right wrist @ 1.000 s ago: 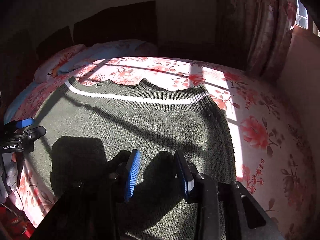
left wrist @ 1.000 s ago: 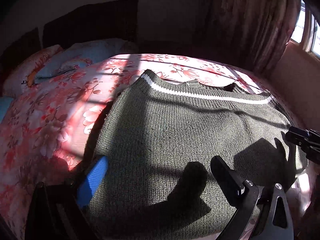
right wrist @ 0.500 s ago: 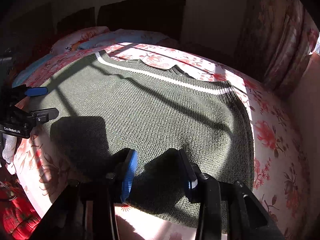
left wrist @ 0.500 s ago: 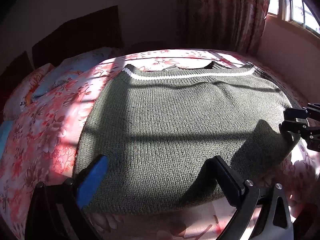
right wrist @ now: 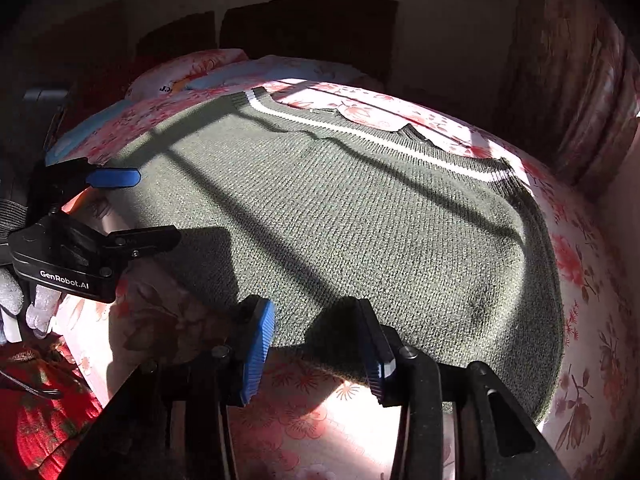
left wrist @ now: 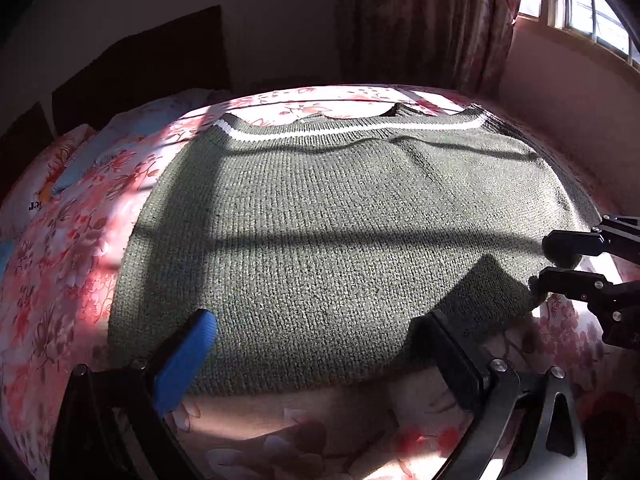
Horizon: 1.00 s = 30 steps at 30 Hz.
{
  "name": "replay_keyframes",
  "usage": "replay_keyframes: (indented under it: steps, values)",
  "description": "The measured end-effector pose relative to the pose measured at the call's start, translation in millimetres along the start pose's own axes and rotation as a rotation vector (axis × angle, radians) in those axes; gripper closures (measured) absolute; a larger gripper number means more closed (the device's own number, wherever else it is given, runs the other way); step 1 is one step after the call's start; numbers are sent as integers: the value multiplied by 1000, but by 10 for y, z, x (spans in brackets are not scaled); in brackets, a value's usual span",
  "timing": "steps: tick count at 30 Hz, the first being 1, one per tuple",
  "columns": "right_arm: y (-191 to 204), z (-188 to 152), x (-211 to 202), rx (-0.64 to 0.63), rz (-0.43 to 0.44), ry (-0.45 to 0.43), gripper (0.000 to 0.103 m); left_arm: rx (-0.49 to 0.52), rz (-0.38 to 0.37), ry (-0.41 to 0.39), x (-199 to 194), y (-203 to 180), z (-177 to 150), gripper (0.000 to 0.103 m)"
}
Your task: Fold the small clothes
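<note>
A grey-green knit sweater (left wrist: 340, 220) with a white stripe along its far edge lies flat on the floral bedspread (left wrist: 60, 260). My left gripper (left wrist: 316, 344) is wide open above the sweater's near edge, close to its left corner, and holds nothing. In the right wrist view the sweater (right wrist: 360, 220) fills the middle. My right gripper (right wrist: 318, 344) stands partly open over the near edge towards the right corner, its pads not pressing the cloth. Each gripper shows in the other view: the right gripper (left wrist: 540, 264) and the left gripper (right wrist: 156, 208).
Pillows (left wrist: 120, 140) and a dark headboard (left wrist: 140, 60) lie beyond the sweater. A curtain (left wrist: 432, 20) and window (left wrist: 580, 8) are at the right. A gloved hand (right wrist: 36, 304) holds the left gripper. Red cloth (right wrist: 40, 420) lies below the bed's near edge.
Both grippers have drawn back towards the sweater's near edge, so bare bedspread now shows under the fingers. The right jaws stand a little wider than before.
</note>
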State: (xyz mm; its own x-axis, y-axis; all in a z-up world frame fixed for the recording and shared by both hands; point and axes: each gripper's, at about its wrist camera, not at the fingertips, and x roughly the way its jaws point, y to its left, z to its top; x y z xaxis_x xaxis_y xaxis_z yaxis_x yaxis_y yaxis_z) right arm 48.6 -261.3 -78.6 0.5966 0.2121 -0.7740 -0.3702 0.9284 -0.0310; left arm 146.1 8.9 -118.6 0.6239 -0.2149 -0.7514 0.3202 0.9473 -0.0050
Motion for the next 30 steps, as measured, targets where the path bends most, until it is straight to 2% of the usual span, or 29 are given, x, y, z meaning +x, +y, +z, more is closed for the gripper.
replay_keyframes:
  steps: [4,9,12,17,19,22,23,24,25,26,30]
  values:
    - [-287,-173,-151,62,-52,3,62,-2,-2,-4,-15,8,-32,0]
    - [-466,-245,-221,118,-56,8,62,-2,2,10,-1,6,-7,0]
    - [-347,-166,-224,85,-103,10,62,-3,12,22,-37,-12,27,0]
    - [-154,174,-275,46,-65,-92,62,12,47,-29,-127,-29,280,0]
    - [-72,331,-178,17,-63,-94,62,17,78,-43,-87,-4,410,0]
    - [19,467,45,-14,-71,-66,62,6,126,1,102,102,492,0]
    - [24,456,128,-19,-91,-41,62,-16,119,16,157,169,469,0]
    - [-2,425,191,-22,-113,-19,62,-51,82,17,179,244,434,0]
    - [-45,382,181,-18,-94,-38,61,-85,53,12,181,321,392,0]
    - [-120,333,152,-2,-78,-46,61,-91,53,4,172,354,365,0]
    - [-448,221,26,66,-118,-26,62,-79,59,-6,155,350,328,0]
